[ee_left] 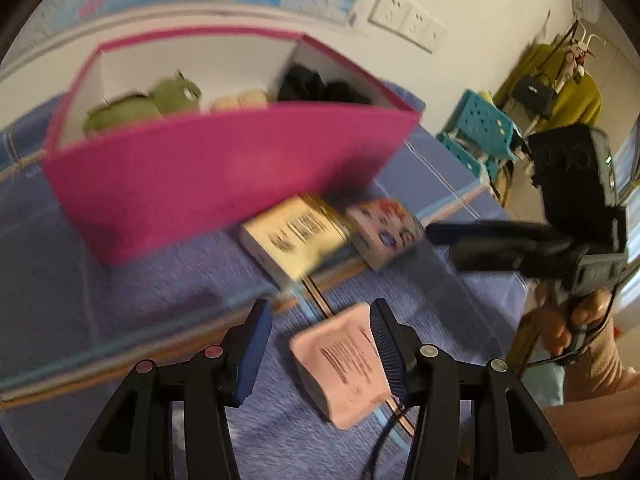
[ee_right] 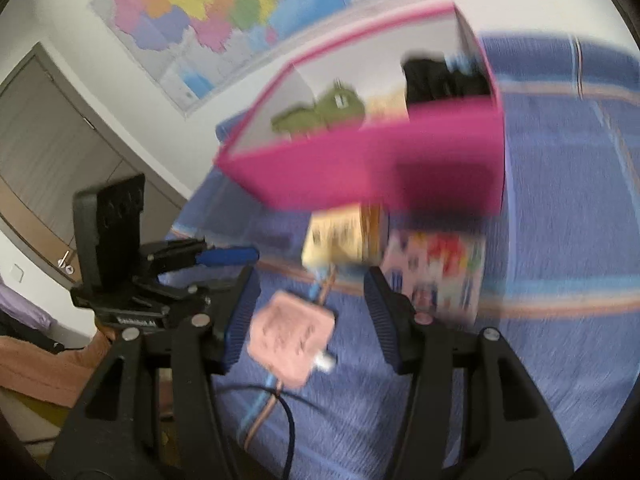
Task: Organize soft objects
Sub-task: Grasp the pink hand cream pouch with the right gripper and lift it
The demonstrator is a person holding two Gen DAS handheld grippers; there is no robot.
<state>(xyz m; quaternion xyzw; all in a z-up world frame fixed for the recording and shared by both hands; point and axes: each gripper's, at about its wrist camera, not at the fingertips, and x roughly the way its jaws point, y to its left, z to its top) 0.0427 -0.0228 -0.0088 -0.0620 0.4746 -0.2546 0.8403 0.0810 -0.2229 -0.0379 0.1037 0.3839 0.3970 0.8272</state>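
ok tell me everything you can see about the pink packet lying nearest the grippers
The pink packet is a small, squarish, puffy pack in soft-looking pale pink wrapping, with blurred dark print on its upper face that cannot be read. It lies flat on the blue bedcover, apart from the two packs nearer the magenta box. Both grippers are open and neither holds it. In the left wrist view its right edge meets the left gripper's right finger; contact is unclear.
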